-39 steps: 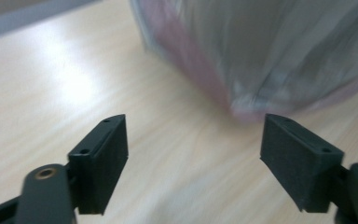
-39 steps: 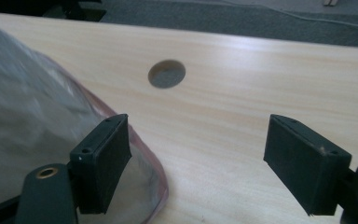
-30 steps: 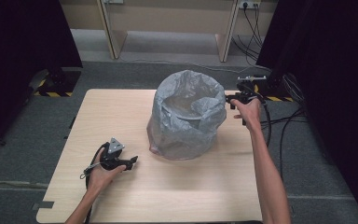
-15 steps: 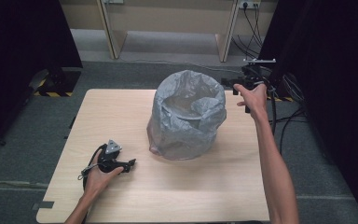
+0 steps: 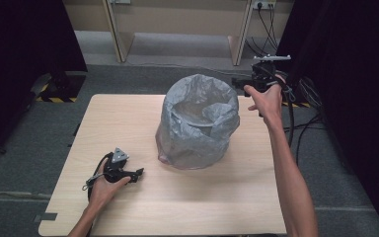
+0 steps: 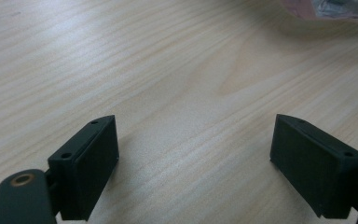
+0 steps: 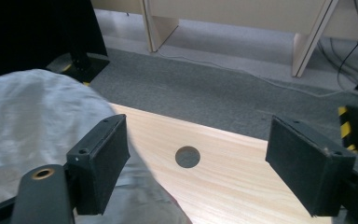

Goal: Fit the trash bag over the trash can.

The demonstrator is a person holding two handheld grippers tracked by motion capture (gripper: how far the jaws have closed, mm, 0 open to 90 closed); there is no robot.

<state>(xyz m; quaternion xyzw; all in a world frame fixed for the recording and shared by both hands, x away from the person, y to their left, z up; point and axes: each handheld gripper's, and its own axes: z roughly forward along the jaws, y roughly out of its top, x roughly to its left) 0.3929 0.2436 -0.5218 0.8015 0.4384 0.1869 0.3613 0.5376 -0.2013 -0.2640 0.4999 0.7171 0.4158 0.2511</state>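
Since the earlier frames, your right gripper [image 5: 238, 80] has risen from the bag's rim to hang above and behind it, while your left gripper [image 5: 137, 174] has stayed on the table [image 5: 128, 113], its jaws having just spread a little wider.

High view: the grey plastic bag [image 5: 197, 123] stands upright at the table's centre, mouth open, rim folded outward, skin crumpled and faintly translucent; something pinkish shows at its lower left edge. Your right gripper hovers near the far right of the rim, apart from it. Your left gripper lies near the front left, well apart from the bag.

Left gripper view: jaws spread wide over bare wood, nothing between them; the bag's base [image 6: 326, 9] shows at the top right.

Right gripper view: jaws spread, nothing pinched; the bag's film [image 7: 32, 121] lies beside the left jaw, and a round hole [image 7: 187, 157] in the tabletop sits between the jaws.

Risk: a thin, loose film is likely to slip or collapse inward if you pinch only one layer, and a one-sided pull could tip the bag.
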